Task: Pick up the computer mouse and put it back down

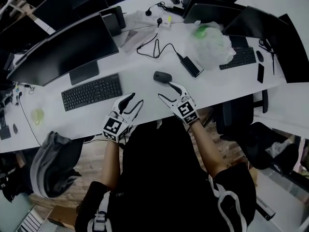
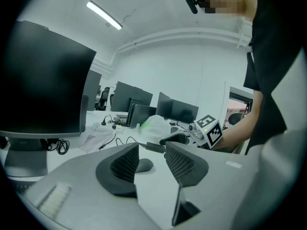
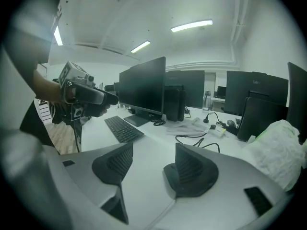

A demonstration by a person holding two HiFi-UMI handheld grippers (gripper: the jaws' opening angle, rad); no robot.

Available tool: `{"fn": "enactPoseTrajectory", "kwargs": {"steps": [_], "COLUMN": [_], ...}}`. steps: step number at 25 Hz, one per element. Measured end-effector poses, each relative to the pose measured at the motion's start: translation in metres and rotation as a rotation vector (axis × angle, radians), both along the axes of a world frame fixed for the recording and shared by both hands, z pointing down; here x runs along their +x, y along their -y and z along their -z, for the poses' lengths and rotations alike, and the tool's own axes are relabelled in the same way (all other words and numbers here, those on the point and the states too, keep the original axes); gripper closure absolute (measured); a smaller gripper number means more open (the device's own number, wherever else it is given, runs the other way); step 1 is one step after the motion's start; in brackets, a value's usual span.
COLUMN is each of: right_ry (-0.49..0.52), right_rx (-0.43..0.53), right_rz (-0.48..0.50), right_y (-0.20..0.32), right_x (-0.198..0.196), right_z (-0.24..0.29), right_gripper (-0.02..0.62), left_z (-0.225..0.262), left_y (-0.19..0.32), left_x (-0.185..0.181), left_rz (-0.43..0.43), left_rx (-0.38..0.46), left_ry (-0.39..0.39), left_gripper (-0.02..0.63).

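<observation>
The dark computer mouse (image 1: 162, 76) lies on the white desk (image 1: 145, 86), just behind the front edge. My right gripper (image 1: 167, 92) hovers right in front of it, open and empty, its far finger close beside the mouse without gripping it. My left gripper (image 1: 135, 99) is further left over the desk edge, also open and empty. In the left gripper view the mouse (image 2: 144, 165) shows on the desk beyond the gap between the left gripper's (image 2: 152, 150) jaws, with the right gripper (image 2: 184, 138) past it. The right gripper's (image 3: 153, 150) own view shows bare desk between its jaws.
A black keyboard (image 1: 91, 92) and wide monitor (image 1: 63, 50) sit to the left. Behind the mouse lie a power adapter with cable (image 1: 191, 65), a white plastic bag (image 1: 210, 45), a second keyboard (image 1: 237, 58) and a power strip (image 1: 152, 18). Chairs (image 1: 236, 112) stand on both sides.
</observation>
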State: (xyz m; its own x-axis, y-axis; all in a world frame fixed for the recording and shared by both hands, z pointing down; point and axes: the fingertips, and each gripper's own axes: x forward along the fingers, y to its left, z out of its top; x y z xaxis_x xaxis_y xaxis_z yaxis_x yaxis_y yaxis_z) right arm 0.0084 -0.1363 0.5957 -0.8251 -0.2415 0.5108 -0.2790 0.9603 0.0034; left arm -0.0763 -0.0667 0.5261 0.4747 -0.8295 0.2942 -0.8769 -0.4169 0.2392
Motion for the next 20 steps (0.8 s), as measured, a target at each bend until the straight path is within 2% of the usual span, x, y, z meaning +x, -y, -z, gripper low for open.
{"fn": "enactPoseTrajectory", "kwargs": {"steps": [8, 20], "right_ry": [-0.001, -0.025], "right_rx": [-0.023, -0.074], "right_rz": [0.017, 0.129], "right_y": [0.018, 0.041], "right_x": [-0.003, -0.013], "right_z": [-0.011, -0.033], "right_gripper": [0.314, 0.314], "left_z": [-0.012, -0.021], "left_y": [0.011, 0.036], "left_x": [0.004, 0.003], "left_rz": [0.02, 0.1], "left_rx": [-0.036, -0.083], "left_ry": [-0.001, -0.004], "left_gripper": [0.436, 0.436]}}
